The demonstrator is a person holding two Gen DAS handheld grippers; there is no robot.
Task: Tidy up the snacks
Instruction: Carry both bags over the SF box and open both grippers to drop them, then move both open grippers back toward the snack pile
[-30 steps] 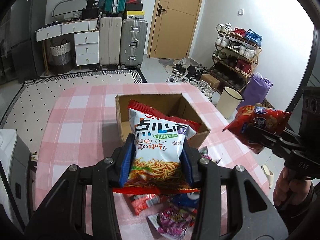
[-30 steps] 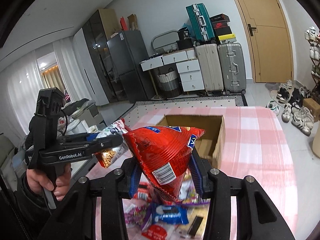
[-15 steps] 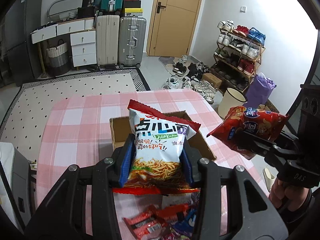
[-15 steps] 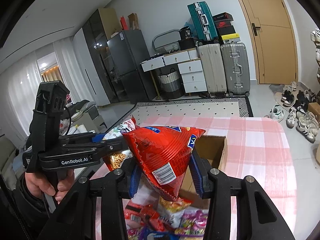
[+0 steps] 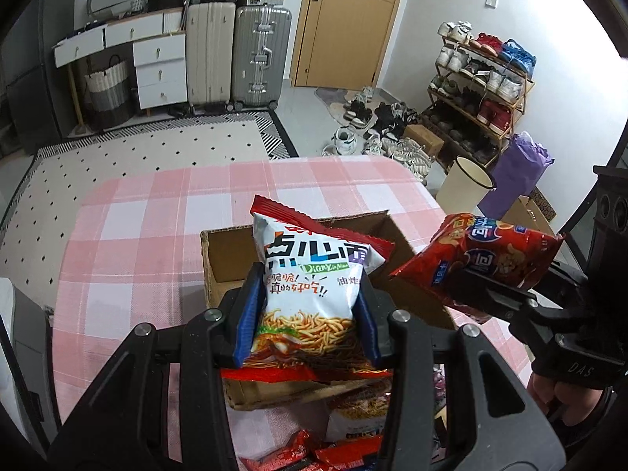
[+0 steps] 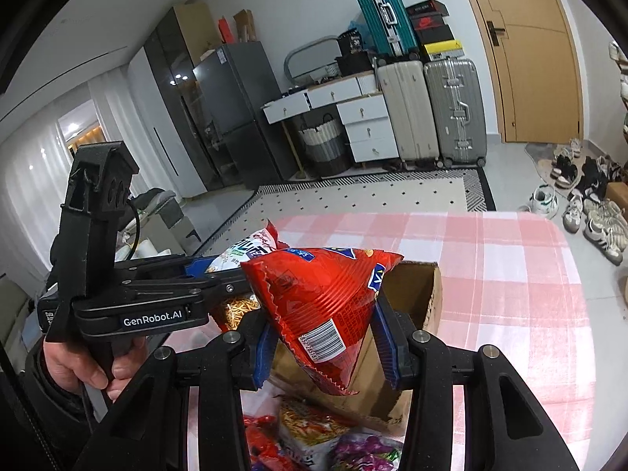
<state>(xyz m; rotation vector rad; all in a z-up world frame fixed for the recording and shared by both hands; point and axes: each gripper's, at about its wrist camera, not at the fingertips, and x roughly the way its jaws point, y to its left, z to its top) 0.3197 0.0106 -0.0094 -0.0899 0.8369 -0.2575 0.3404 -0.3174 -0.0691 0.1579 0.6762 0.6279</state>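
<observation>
My left gripper point(image 5: 310, 306) is shut on a white noodle-snack bag point(image 5: 310, 286) and holds it over the open cardboard box point(image 5: 219, 251) on the pink checked table. My right gripper point(image 6: 325, 333) is shut on a red snack bag point(image 6: 318, 298), held above the box's near right side point(image 6: 416, 294). The red bag point(image 5: 482, 259) shows at right in the left wrist view. The left gripper point(image 6: 219, 278) and the white bag point(image 6: 247, 247) show at left in the right wrist view. The box's inside is mostly hidden by the bags.
Several loose snack packets point(image 5: 353, 428) lie on the table's near side in front of the box, also in the right wrist view point(image 6: 314, 431). The pink checked tablecloth point(image 5: 137, 235) spreads left and behind. A bin point(image 5: 463, 184) stands off the table's right edge.
Both grippers rose and pulled back with their bags. The box now sits lower and closer under them, and the red bag has come nearer the white one.
</observation>
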